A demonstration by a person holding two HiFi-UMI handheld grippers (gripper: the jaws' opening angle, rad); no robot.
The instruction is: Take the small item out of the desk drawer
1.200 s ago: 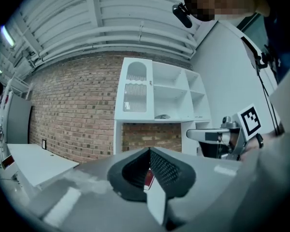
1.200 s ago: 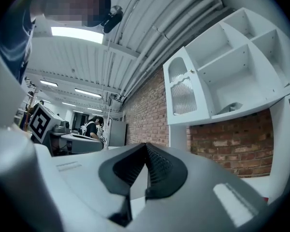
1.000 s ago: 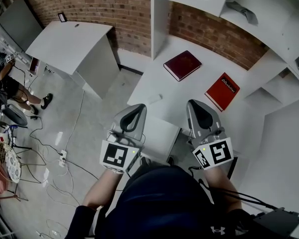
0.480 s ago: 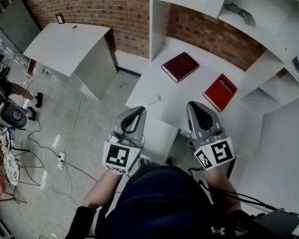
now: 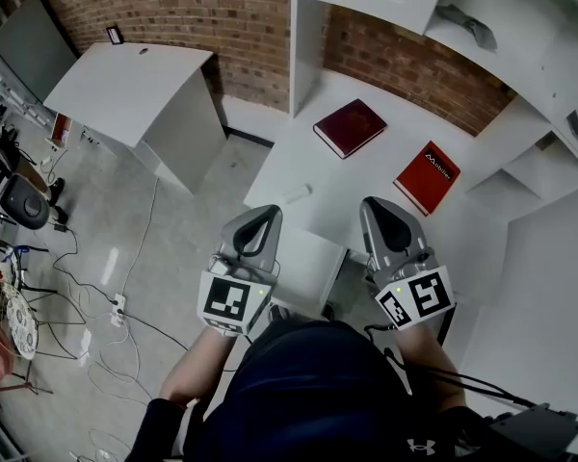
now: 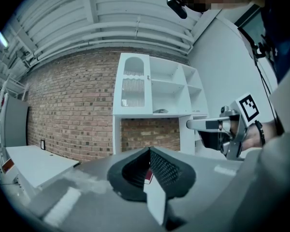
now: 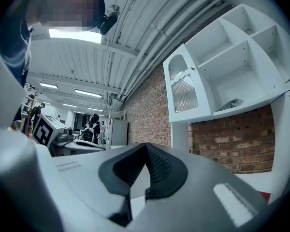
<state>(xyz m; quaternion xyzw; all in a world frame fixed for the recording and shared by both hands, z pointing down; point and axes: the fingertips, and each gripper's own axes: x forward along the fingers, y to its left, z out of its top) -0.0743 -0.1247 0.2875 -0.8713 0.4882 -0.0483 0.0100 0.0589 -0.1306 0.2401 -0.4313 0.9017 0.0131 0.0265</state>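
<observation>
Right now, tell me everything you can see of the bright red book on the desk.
The bright red book is closed and lies flat, cover up, on the white desk, turned askew to its edges. Its cover looks smooth, with white lettering and a small logo near one corner. In the head view it sits right of a darker red book, apart from it. Only the desk touches it.
</observation>
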